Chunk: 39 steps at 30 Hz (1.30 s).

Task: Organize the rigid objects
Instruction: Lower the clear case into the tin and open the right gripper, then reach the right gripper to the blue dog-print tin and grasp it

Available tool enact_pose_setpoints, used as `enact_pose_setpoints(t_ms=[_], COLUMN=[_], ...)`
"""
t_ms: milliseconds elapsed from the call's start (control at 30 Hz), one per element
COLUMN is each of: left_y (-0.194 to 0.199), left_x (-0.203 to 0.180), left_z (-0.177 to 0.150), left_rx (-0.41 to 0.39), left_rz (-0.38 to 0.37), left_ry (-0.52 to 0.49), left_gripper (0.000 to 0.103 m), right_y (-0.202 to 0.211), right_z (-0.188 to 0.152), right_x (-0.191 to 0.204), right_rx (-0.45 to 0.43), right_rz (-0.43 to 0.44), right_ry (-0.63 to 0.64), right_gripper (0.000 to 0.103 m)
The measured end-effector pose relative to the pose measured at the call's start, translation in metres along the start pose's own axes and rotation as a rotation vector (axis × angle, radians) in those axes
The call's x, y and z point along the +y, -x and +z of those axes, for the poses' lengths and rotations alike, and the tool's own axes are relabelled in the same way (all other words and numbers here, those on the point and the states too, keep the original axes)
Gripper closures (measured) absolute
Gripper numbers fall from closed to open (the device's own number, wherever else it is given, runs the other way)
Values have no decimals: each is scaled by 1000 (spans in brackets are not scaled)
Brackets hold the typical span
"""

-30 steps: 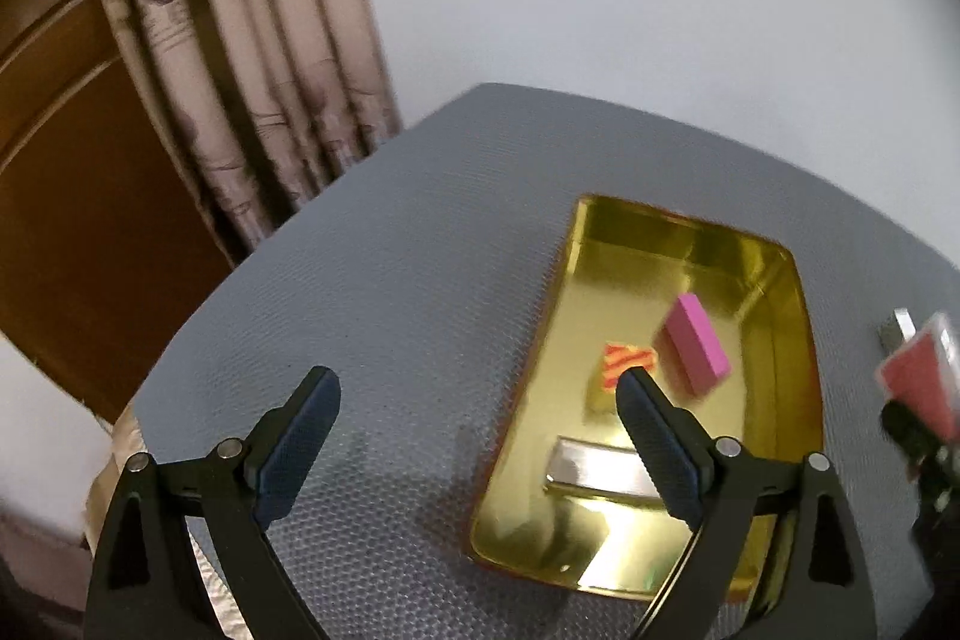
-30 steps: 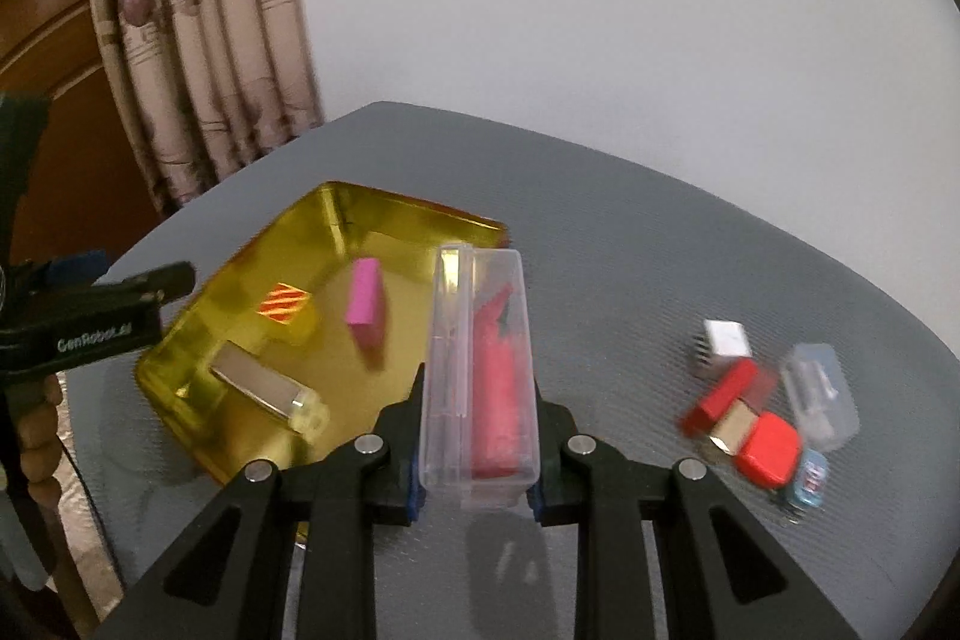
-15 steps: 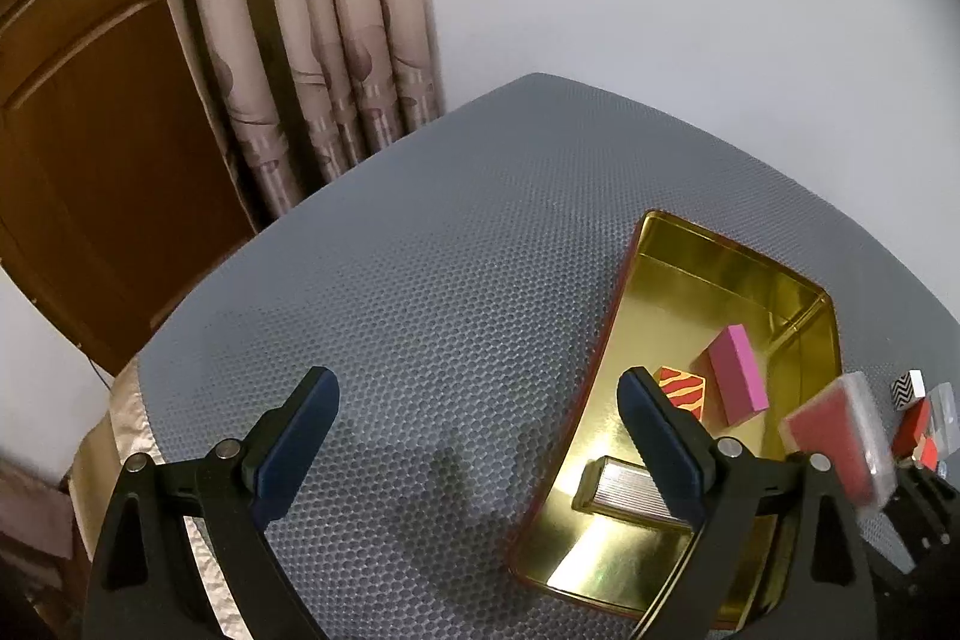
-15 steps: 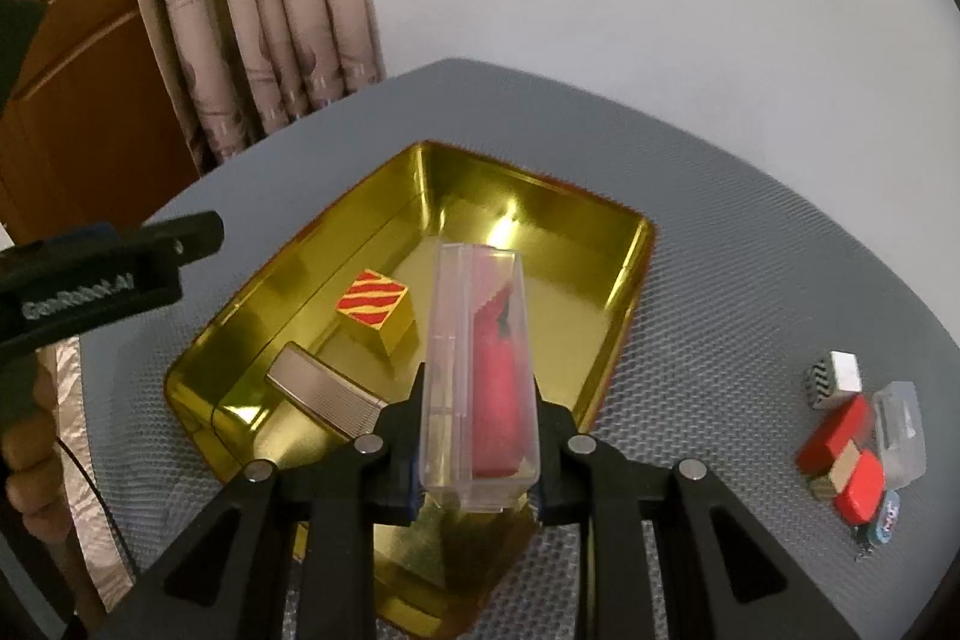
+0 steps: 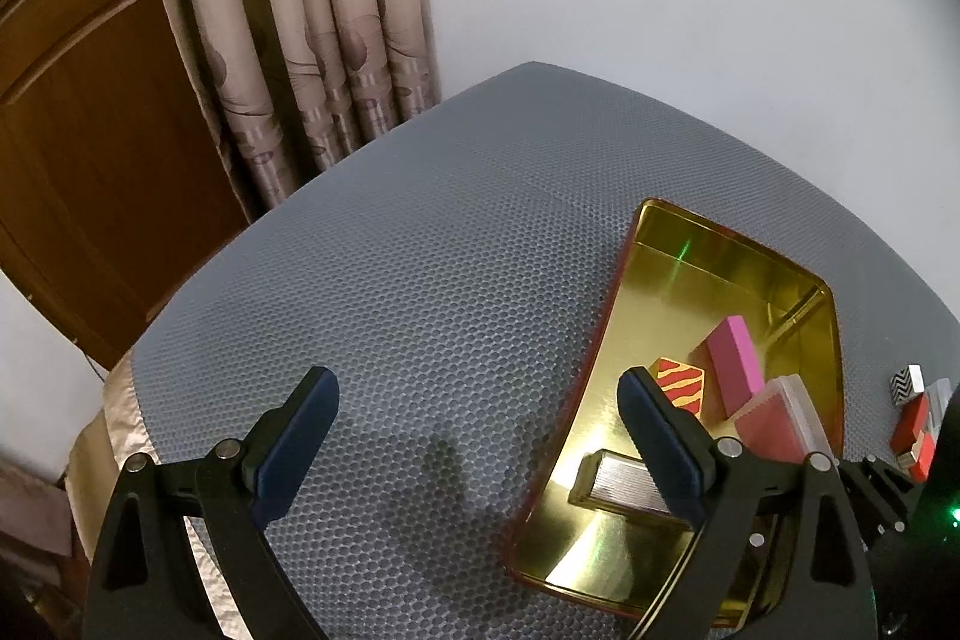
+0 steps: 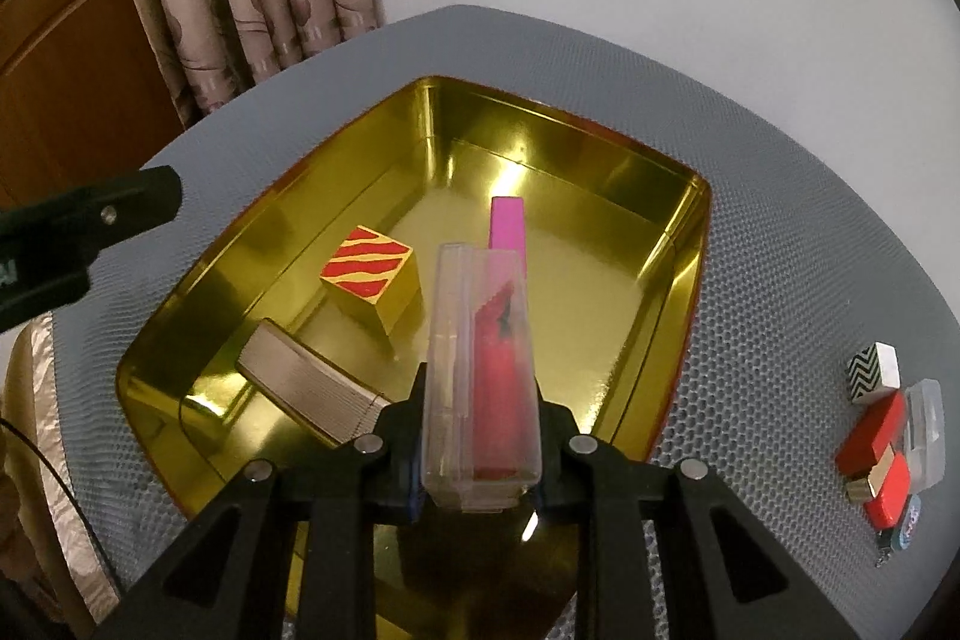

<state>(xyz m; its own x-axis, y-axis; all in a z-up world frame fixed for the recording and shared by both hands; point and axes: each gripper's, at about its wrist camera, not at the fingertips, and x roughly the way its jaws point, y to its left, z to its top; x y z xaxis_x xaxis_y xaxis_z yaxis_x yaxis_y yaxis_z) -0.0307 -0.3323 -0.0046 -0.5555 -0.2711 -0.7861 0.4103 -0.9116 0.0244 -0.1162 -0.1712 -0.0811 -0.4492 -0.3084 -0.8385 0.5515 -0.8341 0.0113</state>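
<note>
My right gripper [image 6: 477, 451] is shut on a clear plastic case [image 6: 480, 370] with red contents, held above the near part of a gold tin tray [image 6: 690, 244]. Inside the tray lie a red-and-yellow striped block [image 6: 369, 274], a pink block [image 6: 507, 226] and a ribbed silver box [image 6: 306, 388]. In the left wrist view the tray [image 5: 660, 232] sits at the right with the same clear case [image 5: 777, 421] over it. My left gripper [image 5: 477, 439] stands open over bare grey mat, its right finger at the tray's left rim.
On the grey honeycomb mat [image 5: 420, 250] right of the tray lies a cluster: a black-and-white zigzag block [image 6: 873, 373], red pieces [image 6: 873, 436], a small clear box [image 6: 924, 427]. Curtains [image 5: 288, 10] and a wooden door [image 5: 78, 130] stand behind, beyond the table's far-left edge.
My right gripper has carried the clear case leftward and down, from beside the tray to over its inside. The left gripper has shifted a little to the left, still open.
</note>
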Motion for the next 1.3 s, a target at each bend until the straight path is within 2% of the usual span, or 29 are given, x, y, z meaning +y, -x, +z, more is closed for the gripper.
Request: enact_pose_setpoints(t_ms=[133,267,533,700,833,1100,1300], left_y=[-1,-4,-2,0,2,3,3], left_x=[-3,-2,2,0,-3,-12,-18], left_z=[0,2,-1,-2,-4,-8,-8], left_rx=[1,1,-5,-12,-18,-20,-18], left_rz=[0,-1,2,6,5,8,11], left_ry=[-10,-11,-21,-40,-53,-78,-96], left_gripper=[10,10,10,10,10,10,10], right_y=[0,4,22,49,67,87,98], right_z=[-3,-4,-2,-12,-28,-80,-116], right_x=[-4,-4,-5,-26,-59,-159,-228], right_rx=[12,4,-53,-102,-121,-118,-112], right_rz=[1,-2,0,10,-26,-213,-321], right_ry=[-10,-6,-20,-69,-116,-279,-400], right_gripper=[77,66,66,66,66,66,66])
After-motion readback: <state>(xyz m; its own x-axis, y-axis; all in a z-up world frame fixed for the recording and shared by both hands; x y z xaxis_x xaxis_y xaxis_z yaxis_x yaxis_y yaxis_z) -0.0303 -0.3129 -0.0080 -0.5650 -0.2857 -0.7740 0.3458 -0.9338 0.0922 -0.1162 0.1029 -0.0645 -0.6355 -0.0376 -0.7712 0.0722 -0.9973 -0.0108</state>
